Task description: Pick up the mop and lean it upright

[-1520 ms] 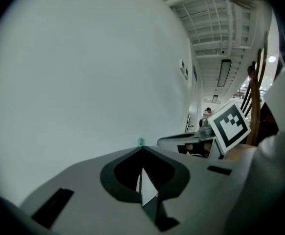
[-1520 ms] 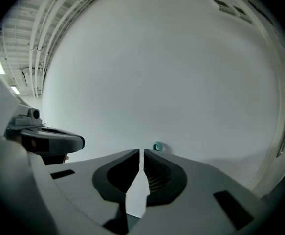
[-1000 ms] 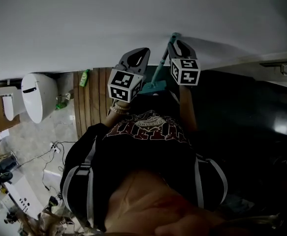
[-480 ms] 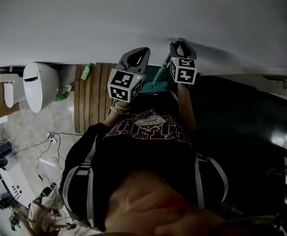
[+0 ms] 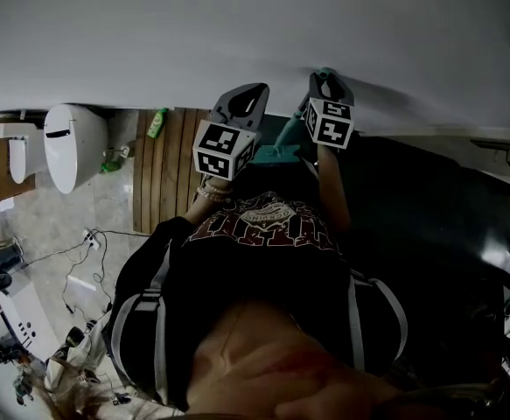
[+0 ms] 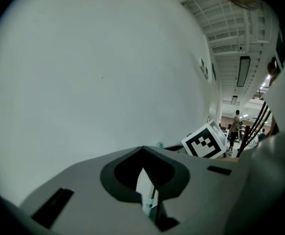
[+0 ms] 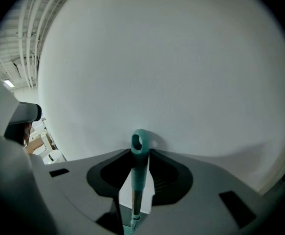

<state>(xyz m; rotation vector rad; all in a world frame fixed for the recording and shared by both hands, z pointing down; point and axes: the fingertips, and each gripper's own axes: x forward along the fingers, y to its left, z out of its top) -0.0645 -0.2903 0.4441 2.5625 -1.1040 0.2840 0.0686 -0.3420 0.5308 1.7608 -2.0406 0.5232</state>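
A white wall [image 5: 237,33], wooden slat flooring [image 5: 171,160], and a toilet [image 5: 71,156] at left.

Teal mop [image 7: 139,166], white wall [image 5: 150,33], brown slatted floor [image 5: 172,166].

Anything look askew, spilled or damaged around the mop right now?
Nothing stands out. The mop stands upright with its top at the wall. Its handle is between the jaws of the right gripper, which are closing but not pressing on it. No spill or damage shows.

The teal mop [image 7: 138,166] stands upright at lower centre of the frame. Its hang loop [image 7: 138,143] rests against the white wall, with a metal shaft below.
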